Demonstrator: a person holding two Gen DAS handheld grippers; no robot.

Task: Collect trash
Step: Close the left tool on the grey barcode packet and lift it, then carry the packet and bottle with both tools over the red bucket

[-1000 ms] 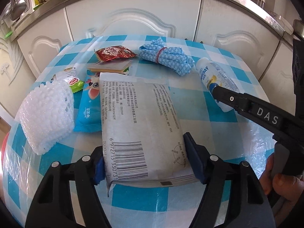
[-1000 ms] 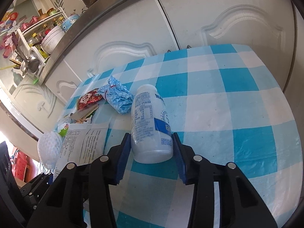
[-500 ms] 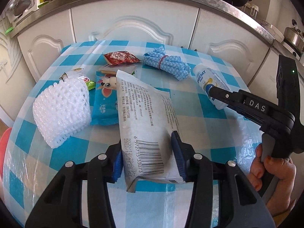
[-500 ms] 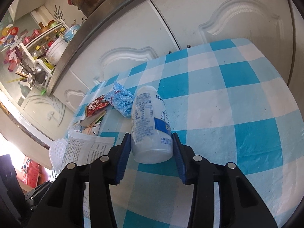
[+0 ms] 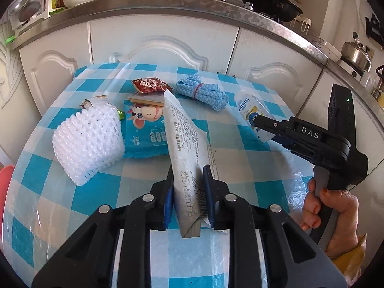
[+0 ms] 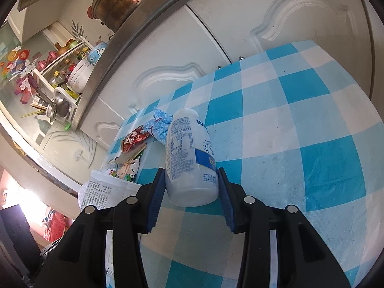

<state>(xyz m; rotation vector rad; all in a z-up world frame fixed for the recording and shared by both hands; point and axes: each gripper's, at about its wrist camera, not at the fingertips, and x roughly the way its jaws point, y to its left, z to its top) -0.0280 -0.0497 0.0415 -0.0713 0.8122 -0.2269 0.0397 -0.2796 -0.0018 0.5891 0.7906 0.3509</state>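
My left gripper (image 5: 188, 192) is shut on a grey printed packet (image 5: 184, 144), squeezed and folded upright, lifted off the checked tablecloth (image 5: 96, 187). My right gripper (image 6: 190, 187) is shut on the base of a white plastic bottle (image 6: 189, 158) with a blue label. The bottle also shows in the left wrist view (image 5: 252, 112), with the right gripper (image 5: 261, 122) around it. The packet's edge shows at the lower left of the right wrist view (image 6: 105, 189).
On the table lie a white foam fruit net (image 5: 88, 141), a blue cartoon wipes pack (image 5: 146, 129), a red snack wrapper (image 5: 150, 85), a flat card (image 5: 147, 98) and a bundled blue cloth (image 5: 201, 92). White cabinets (image 5: 163, 40) stand behind. A red bin edge (image 5: 4, 187) is at left.
The left gripper has closed tight on the packet, folding it narrow, and has raised and pulled it back. The right gripper has tilted and lifted with the bottle held.
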